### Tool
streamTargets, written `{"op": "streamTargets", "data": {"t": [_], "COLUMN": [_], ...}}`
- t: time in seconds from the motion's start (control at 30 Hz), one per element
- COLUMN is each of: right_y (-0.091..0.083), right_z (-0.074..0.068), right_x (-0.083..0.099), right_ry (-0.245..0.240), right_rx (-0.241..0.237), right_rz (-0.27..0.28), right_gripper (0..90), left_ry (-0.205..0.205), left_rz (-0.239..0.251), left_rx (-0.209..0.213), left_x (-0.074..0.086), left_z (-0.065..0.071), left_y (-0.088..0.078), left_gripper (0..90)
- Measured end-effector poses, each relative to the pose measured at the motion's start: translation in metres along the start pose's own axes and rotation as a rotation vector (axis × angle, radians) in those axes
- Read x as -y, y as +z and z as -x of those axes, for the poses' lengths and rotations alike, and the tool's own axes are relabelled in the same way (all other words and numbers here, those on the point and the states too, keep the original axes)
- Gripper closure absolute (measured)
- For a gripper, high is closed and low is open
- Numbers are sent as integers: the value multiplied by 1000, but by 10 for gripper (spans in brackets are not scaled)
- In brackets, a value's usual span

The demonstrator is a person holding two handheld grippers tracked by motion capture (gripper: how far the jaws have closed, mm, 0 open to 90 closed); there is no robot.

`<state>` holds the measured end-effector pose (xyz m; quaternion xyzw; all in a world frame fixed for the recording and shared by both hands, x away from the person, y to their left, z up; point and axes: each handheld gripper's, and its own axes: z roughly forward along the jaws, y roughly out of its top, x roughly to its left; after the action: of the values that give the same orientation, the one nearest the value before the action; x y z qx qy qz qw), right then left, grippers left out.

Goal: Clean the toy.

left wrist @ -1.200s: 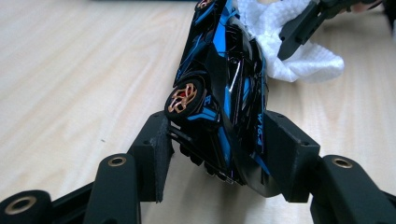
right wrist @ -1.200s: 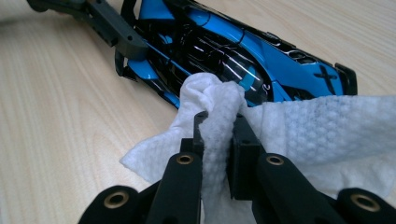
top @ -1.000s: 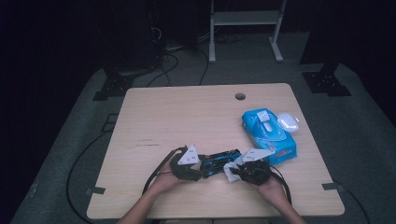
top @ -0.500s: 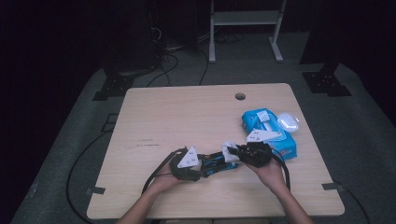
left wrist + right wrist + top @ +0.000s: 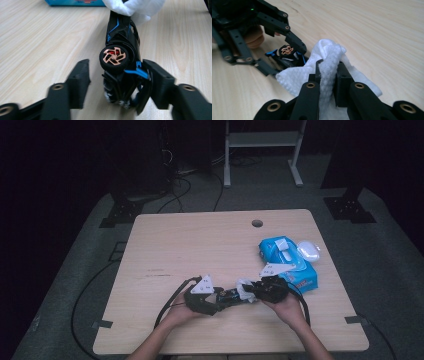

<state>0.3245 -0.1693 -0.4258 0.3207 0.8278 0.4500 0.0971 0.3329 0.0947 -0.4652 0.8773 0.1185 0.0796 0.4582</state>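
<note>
We see two hand-held grippers meeting over the near edge of a wooden table, wiping a toy car. The left gripper stands partly closed with the black-and-blue toy car between its jaws: the right jaw presses the car's blue-trimmed flank, while the left jaw seems to stand just clear of it, though blur at that side leaves the contact uncertain. The car lies on its side, one copper-spoked wheel turned up toward the camera. Its long axis runs straight away from the left gripper toward the right gripper, so the two tools face each other along the car's length.

The right gripper is clamped narrowly on a folded white wipe, which bulges above and to both sides of its jaws. In the left gripper view the same wipe drapes over the far end of the car, touching it. In the high view the car bridges the two hands, the left gripper at its near-left end and the right gripper at the other.

We judge that the coming stroke must follow that shared axis, drawing the wipe along the body toward the upturned wheel. The blue wipes pack lies just beyond the right hand.
</note>
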Motion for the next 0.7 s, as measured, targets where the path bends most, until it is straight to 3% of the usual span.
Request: {"op": "streamTargets", "data": {"t": [0.07, 0.17, 0.23, 0.33, 0.43, 0.53, 0.63, 0.7], "right_y": [-1, 1, 5, 16, 34, 52, 55, 49], "right_z": [-1, -1, -1, -8, -23, -36, -36, -30], "right_x": [2, 0, -5, -16, -29, -35, -34, -31], "right_ry": [-2, -2, -4, -19, -56, -109, -115, -141], "right_rx": [6, 20, 28, -1, -47, -70, -57, 30], "right_rz": [7, 17, 25, 41, 50, 13, 16, 11], "right_gripper": [825, 824, 824, 825, 824, 824, 823, 824], "left_ry": [16, 17, 23, -6, -9, -3, -17, -19], "left_rz": [9, 26, 26, 39, 43, 37, 39, 39], "left_rx": [-11, -17, -58, -70, -69, -69, -63, -59], "left_x": [-1, 0, 0, 4, 5, 6, 9, 10], "left_z": [1, -3, -6, -12, -13, -13, -15, -16], "left_y": [-1, -4, -6, -8, -9, -11, -14, -15], "left_gripper": [540, 570, 578, 579, 580, 579, 580, 580]}}
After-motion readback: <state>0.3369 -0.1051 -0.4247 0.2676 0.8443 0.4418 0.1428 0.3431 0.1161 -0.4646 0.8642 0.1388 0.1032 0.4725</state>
